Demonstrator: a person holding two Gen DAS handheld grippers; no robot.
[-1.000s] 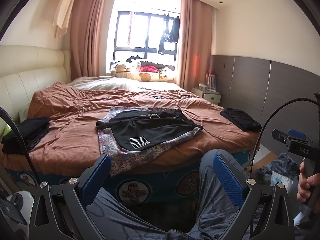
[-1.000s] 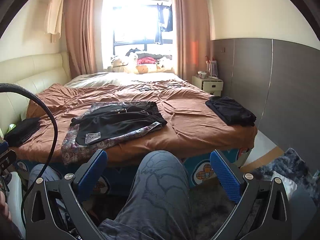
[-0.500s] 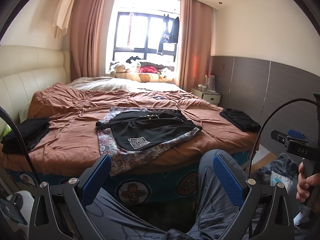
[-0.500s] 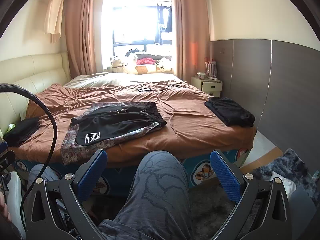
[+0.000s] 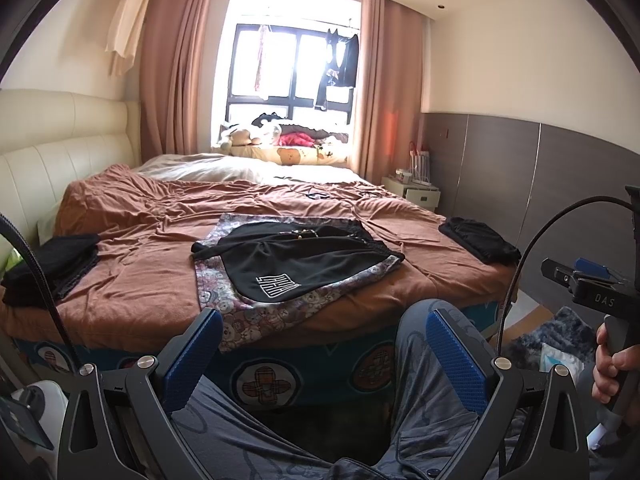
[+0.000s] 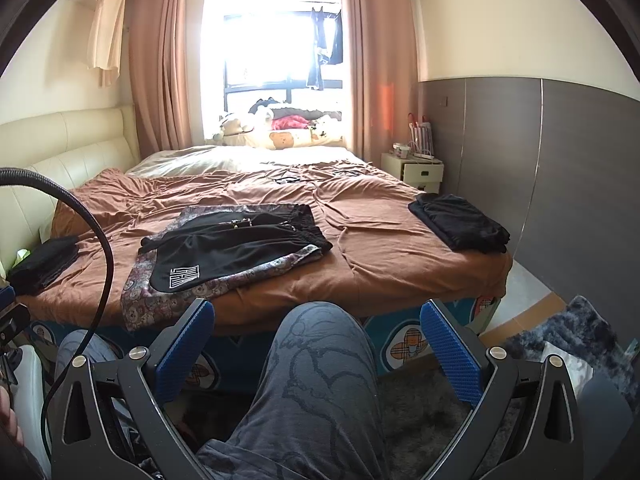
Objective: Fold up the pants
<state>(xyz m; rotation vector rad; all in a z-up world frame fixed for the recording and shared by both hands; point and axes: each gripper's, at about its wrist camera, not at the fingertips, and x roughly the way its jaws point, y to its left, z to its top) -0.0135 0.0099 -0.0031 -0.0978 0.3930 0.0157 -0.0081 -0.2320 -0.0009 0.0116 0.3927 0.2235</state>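
Black pants (image 5: 304,264) flat on patterned cloth (image 5: 256,308) at near edge of bed (image 5: 140,280), long axis left-right. Ahead of both: left gripper (image 5: 324,354) nearer, right gripper (image 6: 316,348) offset right. Both spread wide, empty.

Both wrist cams low, near knees, facing window; share bed (image 5: 152,280) (image 6: 384,256), L view offset left.

Left gripper (image 5: 322,354): drifted a touch; the bed (image 5: 160,280) sits slightly lower in its view than a second ago.
Right gripper (image 6: 316,350): barely shifted; folded black pile (image 6: 460,222) slid marginally left.
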